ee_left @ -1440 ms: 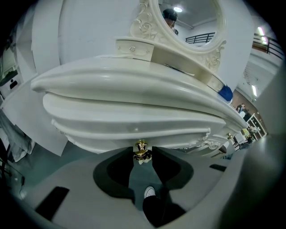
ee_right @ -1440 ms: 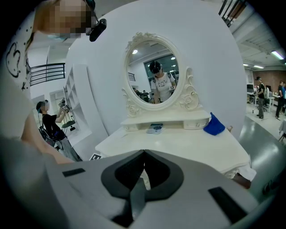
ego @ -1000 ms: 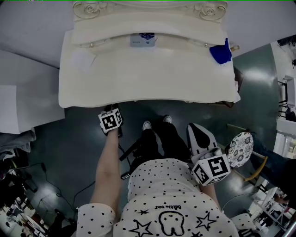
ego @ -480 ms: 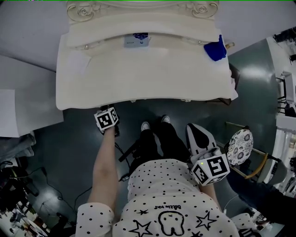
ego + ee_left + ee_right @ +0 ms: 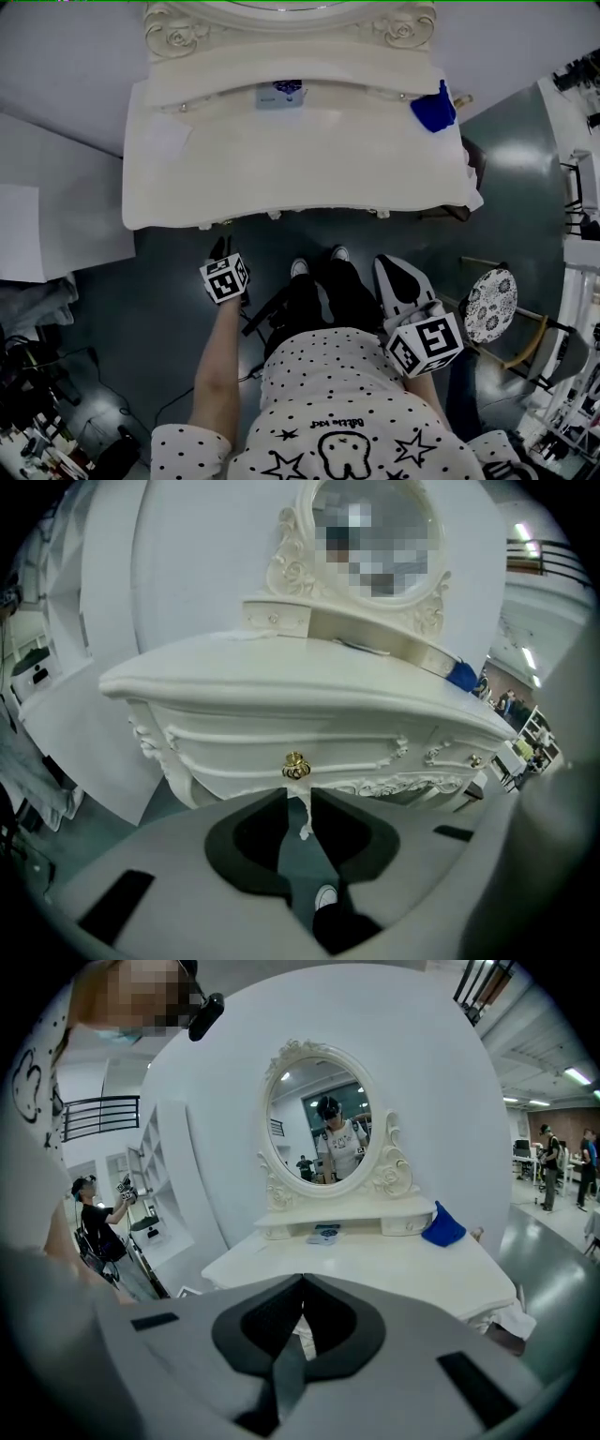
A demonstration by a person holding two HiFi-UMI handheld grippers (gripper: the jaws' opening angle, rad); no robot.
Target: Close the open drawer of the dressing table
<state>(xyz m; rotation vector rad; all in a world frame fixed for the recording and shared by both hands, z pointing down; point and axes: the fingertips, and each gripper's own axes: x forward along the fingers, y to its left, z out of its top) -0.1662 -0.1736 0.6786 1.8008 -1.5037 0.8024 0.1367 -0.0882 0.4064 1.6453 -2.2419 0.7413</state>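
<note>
left gripper (image 5: pixel 299 795): pitched steeply down and forward, jaws a narrow slit apart, just been closing, nothing between them
left arm (image 5: pixel 217 366): bare forearm stretched straight ahead of the torso, left marker cube (image 5: pixel 225 278) on top
right gripper (image 5: pixel 303 1277): held low by the right hip, tilted shallowly down, jaw tips together, empty
right arm: tucked in, mostly hidden under right marker cube (image 5: pixel 427 343)
</note>
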